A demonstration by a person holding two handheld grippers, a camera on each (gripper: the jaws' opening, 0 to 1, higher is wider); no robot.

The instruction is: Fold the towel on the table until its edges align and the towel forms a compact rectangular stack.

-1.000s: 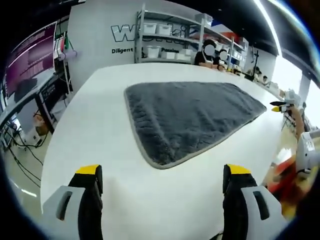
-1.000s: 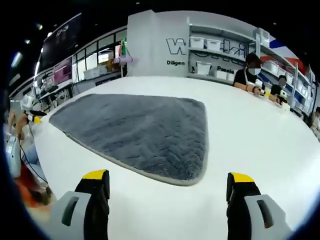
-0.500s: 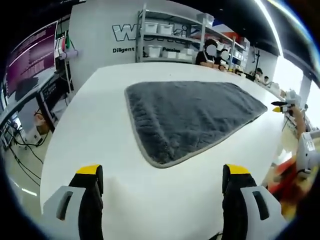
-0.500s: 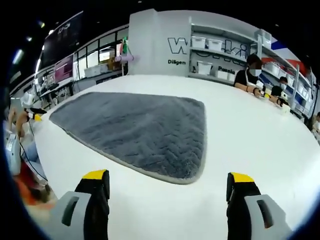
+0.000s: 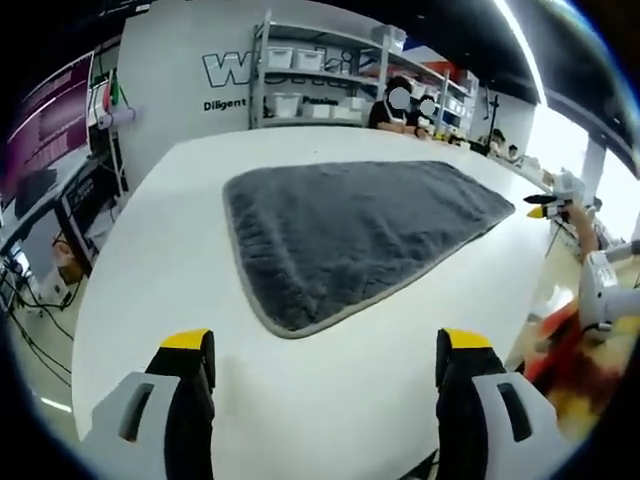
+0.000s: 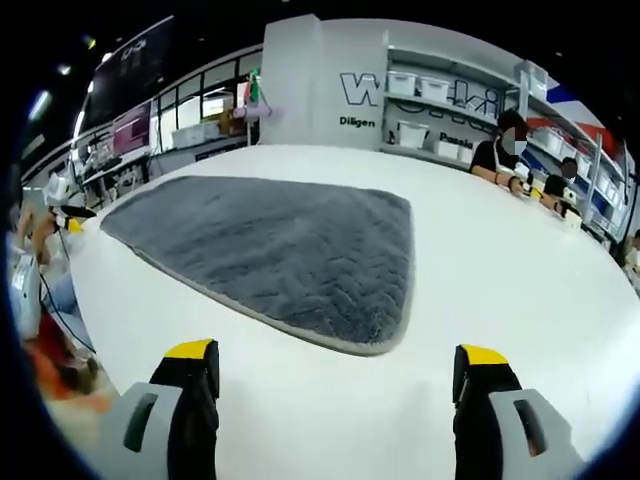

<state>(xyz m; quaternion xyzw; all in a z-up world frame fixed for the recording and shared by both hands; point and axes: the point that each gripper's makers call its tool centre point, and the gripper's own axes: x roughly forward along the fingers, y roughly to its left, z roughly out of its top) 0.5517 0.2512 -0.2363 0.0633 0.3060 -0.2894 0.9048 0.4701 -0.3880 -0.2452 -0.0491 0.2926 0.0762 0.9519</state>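
Currently, by item, left to right:

Left gripper [image 5: 322, 345]: jaws spread wide, nothing between them; black fingers with yellow tips rise from the bottom of the left gripper view, hovering over the near edge of the worktop.

Towel [image 5: 350, 225]: grey, plush, with a pale hem; lying flat and unfolded on the worktop. In the left gripper view its near corner points toward the gap between the jaws, a strip of bare surface between. In the right gripper view the towel [image 6: 280, 245] spreads to the left, its rounded near corner ahead of the jaws, slightly right of centre.

Worktop [image 5: 160, 260]: white, wide, rounded at the near edge; also seen at [image 6: 520, 270].

Right gripper [image 6: 335, 350]: jaws wide apart, gripping nothing, short of the towel's hem.

Background: shelving with white bins [image 6: 430, 95] against a wall with dark lettering; people seated at the far right edge of the worktop [image 6: 505, 150].
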